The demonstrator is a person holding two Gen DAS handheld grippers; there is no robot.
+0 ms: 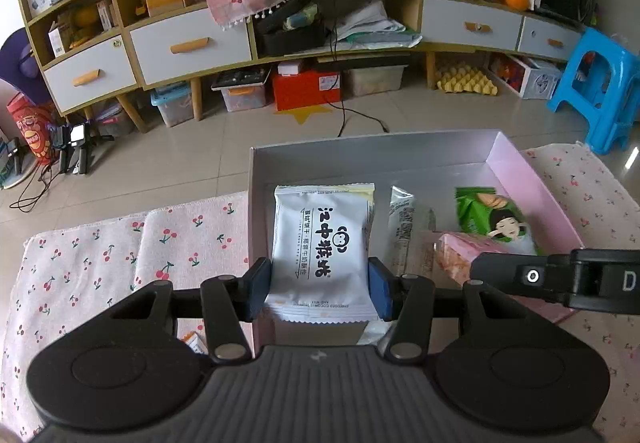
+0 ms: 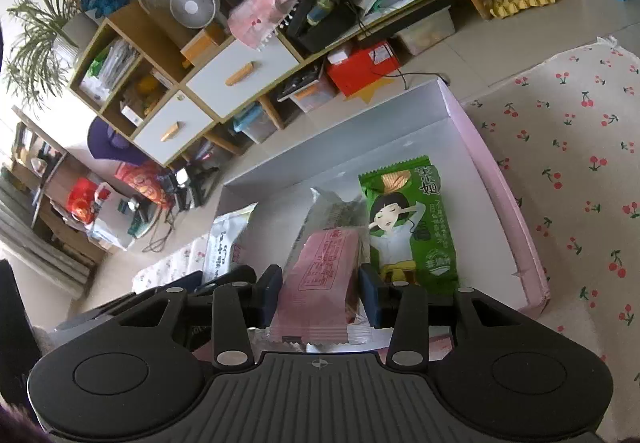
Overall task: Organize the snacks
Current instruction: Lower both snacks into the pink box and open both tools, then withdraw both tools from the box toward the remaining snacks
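The left gripper (image 1: 320,289) body hides the white biscuit packet's (image 1: 322,243) lower edge. The right gripper (image 2: 318,295) covers the pink snack packet's (image 2: 320,271) near end.

Pretty even soft daylight in both views, no harsh shadows, mild glare on the floor tiles (image 1: 400,115), heavy fisheye bending the cabinet (image 1: 192,47) at the edges, black corners, and slightly soft detail overall.

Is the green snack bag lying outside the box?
No, the green snack bag lies inside the box, beside the pink packet.
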